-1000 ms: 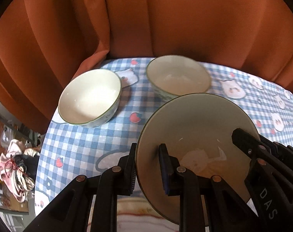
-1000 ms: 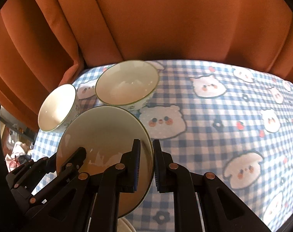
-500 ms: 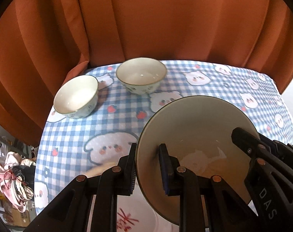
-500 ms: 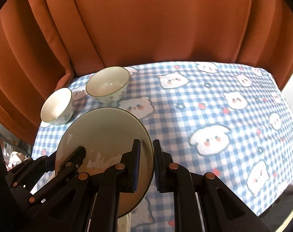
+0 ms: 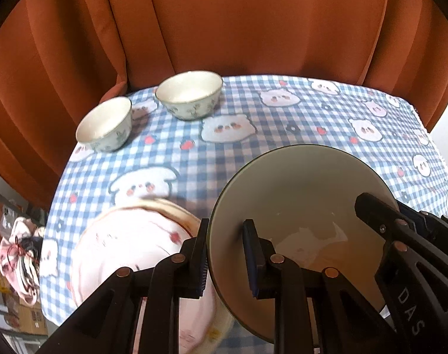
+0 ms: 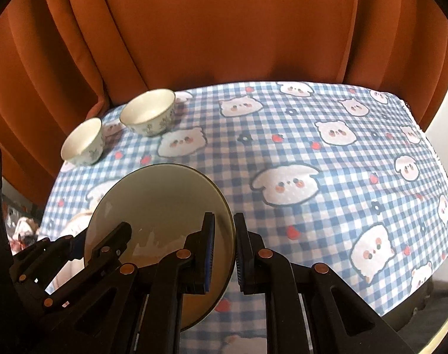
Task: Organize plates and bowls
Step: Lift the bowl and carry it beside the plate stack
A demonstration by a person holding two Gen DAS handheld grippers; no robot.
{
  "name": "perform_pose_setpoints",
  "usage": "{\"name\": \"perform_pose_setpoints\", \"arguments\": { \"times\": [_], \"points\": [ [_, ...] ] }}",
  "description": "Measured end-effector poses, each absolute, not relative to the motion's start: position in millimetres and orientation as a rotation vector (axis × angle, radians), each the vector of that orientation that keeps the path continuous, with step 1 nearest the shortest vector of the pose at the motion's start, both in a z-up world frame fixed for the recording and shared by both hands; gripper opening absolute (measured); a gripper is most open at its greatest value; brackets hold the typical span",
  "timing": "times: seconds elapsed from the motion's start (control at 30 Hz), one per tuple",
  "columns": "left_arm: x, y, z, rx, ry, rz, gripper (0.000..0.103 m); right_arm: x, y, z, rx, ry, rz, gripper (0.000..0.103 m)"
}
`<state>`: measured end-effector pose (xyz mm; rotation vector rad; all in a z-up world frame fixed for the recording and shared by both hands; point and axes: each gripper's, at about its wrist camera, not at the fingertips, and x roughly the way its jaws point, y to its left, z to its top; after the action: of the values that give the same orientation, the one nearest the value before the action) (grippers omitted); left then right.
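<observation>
Black plastic is what both claws are made of, and both are clamped on one and the same plate (image 5: 300,206): the left claw (image 5: 225,253) is shut on its left rim, one pad outside and one inside, and the right claw (image 6: 224,247) is shut on the opposite rim. The plate (plain cream, thin dark edge) is held tilted between them, clear of the surface (image 6: 327,153), face turned up toward the cameras.

Directly below and to the left of the held plate, a second plate (image 5: 129,244) with a pinkish printed pattern is seen lying flat at the near edge of the surface, partly hidden behind the left claw's fingers. That is the relation that matters: the resting plate lies down and leftward from the carried one, on the left claw's side, so the left hand is judged the nearer. A stack of plate on plate is judged the likely step (not confirmed), and for it the carried plate would need to be levelled and brought left and down.

Farther out, two bowls are set near the far left corner, close beside each other but apart: the smaller-looking bowl (image 5: 104,124) at the left and the bowl (image 5: 190,94) to its right, both upright, both empty as far as can be told, both with a green sprig pattern outside.

Count: plates two (one held, one resting), bowls two, claws two. An orange curtain (image 6: 224,29) is hung behind the checked tablecloth.
</observation>
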<state>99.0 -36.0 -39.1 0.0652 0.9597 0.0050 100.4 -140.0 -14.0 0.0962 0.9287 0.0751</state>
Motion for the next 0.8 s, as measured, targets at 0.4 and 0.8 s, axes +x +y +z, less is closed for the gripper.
{"name": "perform_pose_setpoints", "arguments": {
  "times": [0.4,0.8],
  "points": [
    [83,-73,-77,0.023,1.019,0.093,0.019,93,-176,-59,0.047,1.019,0.151,0.016],
    [80,-84,-94,0.029,1.028,0.178,0.02,97,-185,-83,-0.006,1.06,0.201,0.016]
  ]
}}
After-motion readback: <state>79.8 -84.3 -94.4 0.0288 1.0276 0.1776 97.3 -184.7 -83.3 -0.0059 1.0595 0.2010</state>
